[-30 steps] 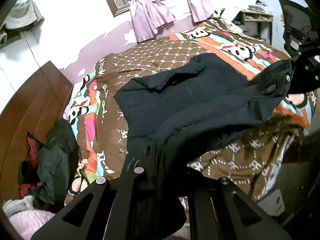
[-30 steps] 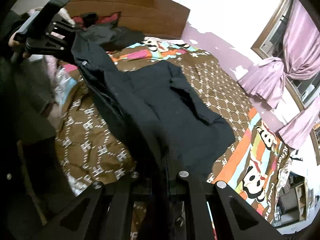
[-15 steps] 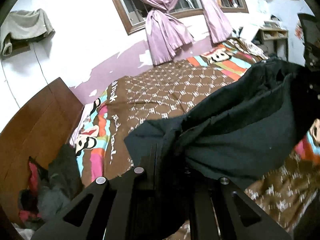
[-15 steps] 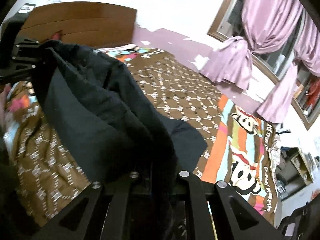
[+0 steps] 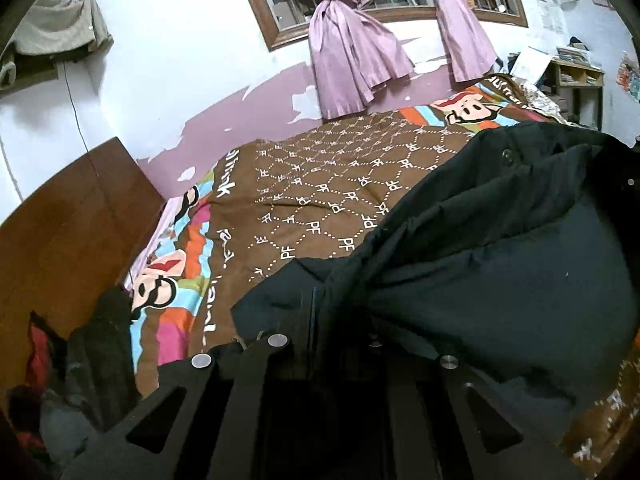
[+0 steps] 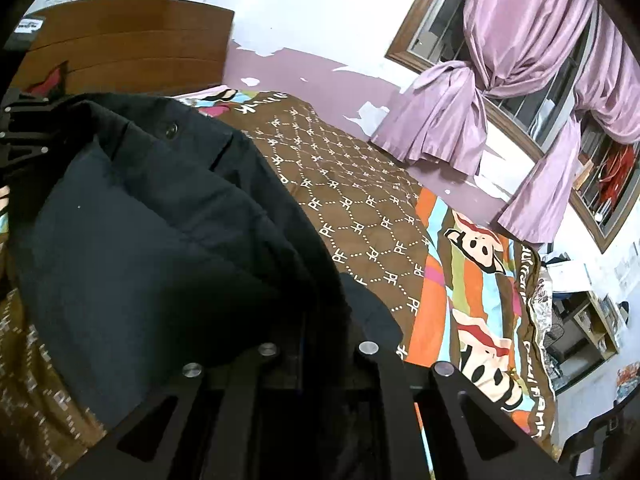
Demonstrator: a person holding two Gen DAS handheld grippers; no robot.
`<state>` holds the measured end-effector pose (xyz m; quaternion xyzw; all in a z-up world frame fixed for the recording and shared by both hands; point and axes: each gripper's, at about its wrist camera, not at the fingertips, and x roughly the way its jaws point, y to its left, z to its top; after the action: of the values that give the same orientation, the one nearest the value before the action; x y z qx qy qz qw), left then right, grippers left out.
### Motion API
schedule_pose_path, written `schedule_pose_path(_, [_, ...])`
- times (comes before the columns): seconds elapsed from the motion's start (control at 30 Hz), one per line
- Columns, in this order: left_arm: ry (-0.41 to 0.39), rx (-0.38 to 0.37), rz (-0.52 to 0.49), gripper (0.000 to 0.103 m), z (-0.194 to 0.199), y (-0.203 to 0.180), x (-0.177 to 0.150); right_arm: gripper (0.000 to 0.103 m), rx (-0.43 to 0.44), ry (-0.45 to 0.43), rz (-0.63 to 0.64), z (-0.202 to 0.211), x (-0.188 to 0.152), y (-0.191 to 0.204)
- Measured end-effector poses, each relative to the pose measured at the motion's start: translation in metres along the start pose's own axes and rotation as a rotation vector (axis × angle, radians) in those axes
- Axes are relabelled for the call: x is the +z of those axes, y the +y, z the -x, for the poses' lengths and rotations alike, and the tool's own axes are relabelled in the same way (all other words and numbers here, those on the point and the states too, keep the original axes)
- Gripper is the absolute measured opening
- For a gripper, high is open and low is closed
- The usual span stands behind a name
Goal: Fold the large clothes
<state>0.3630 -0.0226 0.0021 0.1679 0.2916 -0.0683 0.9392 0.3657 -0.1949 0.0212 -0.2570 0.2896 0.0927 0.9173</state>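
Left hand-held gripper (image 5: 320,312), right hand-held gripper (image 6: 316,320) both clamped on dark coat (image 5: 500,264); coat now lifted off bedspread (image 5: 320,200).

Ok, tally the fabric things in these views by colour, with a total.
Black: 1, the jacket, held by left gripper and right gripper.
Purple: 2, the curtains.
Brown patterned: 1, the quilt.
Total: 4.
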Motion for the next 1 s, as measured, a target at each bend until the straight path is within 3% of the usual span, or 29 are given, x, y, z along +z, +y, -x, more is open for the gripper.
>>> schedule_pose_path(0.2, [0.036, -0.062, 0.078, 0.008, -0.054, 0.010, -0.004, 0.010, -0.044, -0.017, 0.025, -0.049, 0.004, 0.000])
schedule_pose_path(0.33, [0.019, -0.101, 0.095, 0.009, -0.067, 0.011, -0.006, 0.013, -0.060, -0.020, 0.002, -0.068, -0.003, 0.000])
schedule_pose_path(0.5, [0.014, -0.148, 0.146, 0.013, -0.061, 0.019, -0.004, 0.036, -0.089, -0.035, -0.015, -0.070, -0.011, 0.000])
schedule_pose_path(0.53, [0.011, -0.153, 0.159, 0.015, -0.059, 0.020, -0.003, 0.048, -0.096, -0.038, -0.017, -0.069, -0.011, -0.001])
schedule_pose_path(0.57, [0.006, -0.157, 0.173, 0.021, -0.055, 0.022, -0.002, 0.060, -0.108, -0.043, -0.024, -0.068, -0.011, -0.002])
schedule_pose_path(0.63, [-0.021, -0.153, 0.201, 0.044, -0.046, 0.025, 0.002, 0.075, -0.100, -0.062, -0.059, -0.062, -0.009, -0.009])
schedule_pose_path(0.67, [-0.048, -0.142, 0.225, 0.070, -0.039, 0.028, 0.004, 0.082, -0.095, -0.070, -0.077, -0.059, -0.007, -0.013])
schedule_pose_path(0.7, [-0.082, -0.130, 0.259, 0.089, -0.031, 0.032, 0.007, 0.084, -0.091, -0.078, -0.099, -0.054, -0.004, -0.017])
schedule_pose_path(0.77, [-0.130, -0.145, 0.338, 0.094, -0.018, 0.043, 0.012, 0.092, -0.078, -0.098, -0.153, -0.042, 0.001, -0.026])
schedule_pose_path(0.87, [-0.135, -0.176, 0.423, 0.094, -0.007, 0.058, 0.017, 0.100, -0.056, -0.136, -0.247, -0.021, 0.006, -0.039])
schedule_pose_path(1.0, [-0.129, -0.183, 0.402, 0.094, 0.012, 0.058, 0.014, 0.103, 0.013, -0.181, -0.331, 0.010, -0.001, -0.042])
